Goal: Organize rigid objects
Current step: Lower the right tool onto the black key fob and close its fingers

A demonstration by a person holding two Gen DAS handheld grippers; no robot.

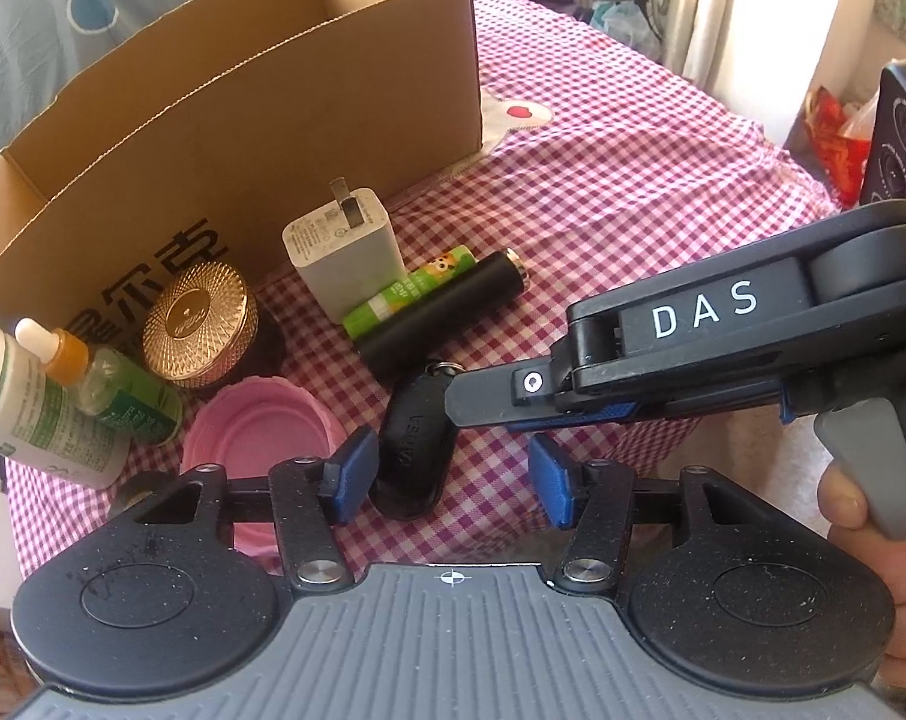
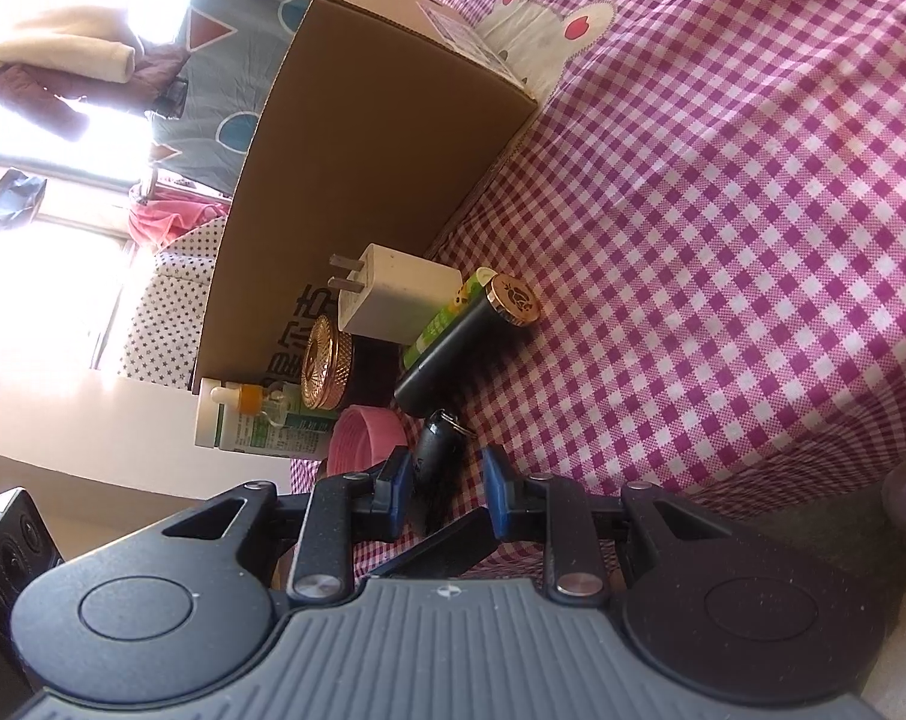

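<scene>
The black key fob (image 1: pixel 410 450) lies nearest, flat on the checked cloth of the desk (image 1: pixel 603 192), well in front of the cardboard box (image 1: pixel 261 114). The left gripper (image 1: pixel 447 483) has its jaws wide, the fob between them but untouched by either blue pad. The right gripper (image 2: pixel 447 474) also straddles the fob with jaws spread, no contact to be seen. The box stands open at the top; what shows of its inside is bare cardboard, and its floor is hidden. Against the box's front wall stand a white charger (image 1: pixel 344 252) and a gold-lidded jar (image 1: pixel 198 324). Just before the charger lie a green glue stick (image 1: pixel 408 291) and a black tube (image 1: pixel 441 315), side by side. A pink lid (image 1: pixel 255 438) rests beside the fob, with a dropper bottle (image 1: pixel 117 390) and a white bottle (image 1: pixel 33 414) beyond it.
</scene>
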